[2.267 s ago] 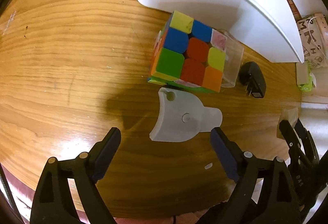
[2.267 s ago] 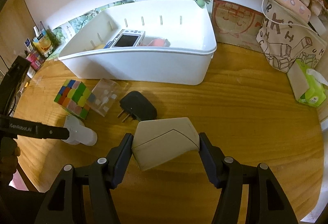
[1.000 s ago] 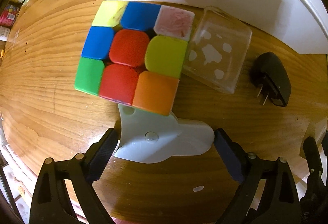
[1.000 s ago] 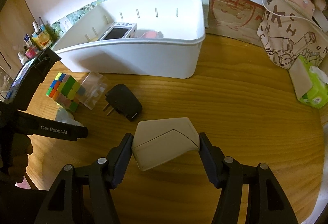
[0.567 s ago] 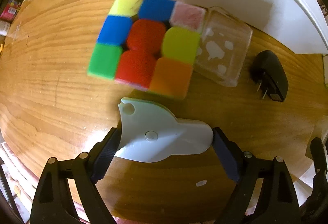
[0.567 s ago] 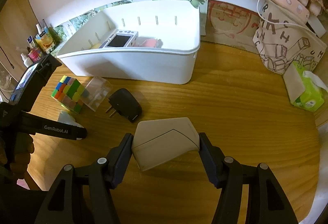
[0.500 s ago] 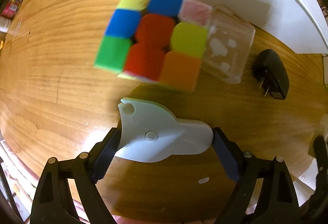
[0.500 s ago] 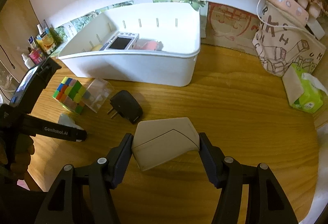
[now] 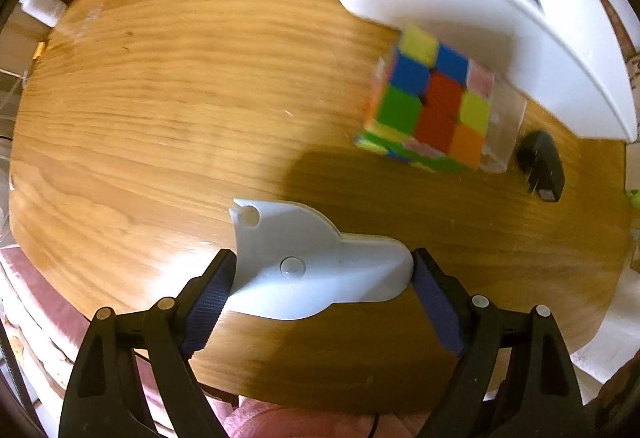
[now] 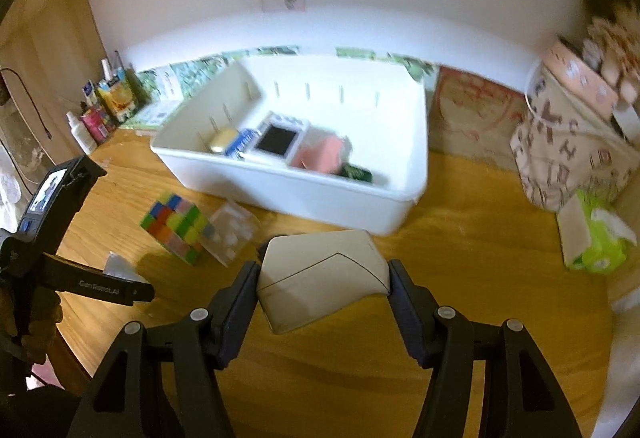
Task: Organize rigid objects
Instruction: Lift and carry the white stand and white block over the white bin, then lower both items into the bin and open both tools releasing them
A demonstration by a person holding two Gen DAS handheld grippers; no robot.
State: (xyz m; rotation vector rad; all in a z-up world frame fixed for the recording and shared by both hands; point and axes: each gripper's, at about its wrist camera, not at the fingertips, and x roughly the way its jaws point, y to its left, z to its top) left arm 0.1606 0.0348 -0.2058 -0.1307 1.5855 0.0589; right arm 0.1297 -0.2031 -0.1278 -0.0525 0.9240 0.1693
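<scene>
A printed tote bag and green tissue pack sit on the wooden table.

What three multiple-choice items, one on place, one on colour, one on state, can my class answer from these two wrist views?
1. The clear box lies: A) between puzzle cube and black plug B) inside the white bin C) beyond the bin
2. The cube's centre tile facing the left camera is: A) white B) red C) black
3. The left gripper is: A) open, empty B) out of view C) shut on the white plastic piece

Answers: 1 A, it touches the cube, plug beyond. 2 B, red middle tile. 3 C, both fingers press its ends.
</scene>
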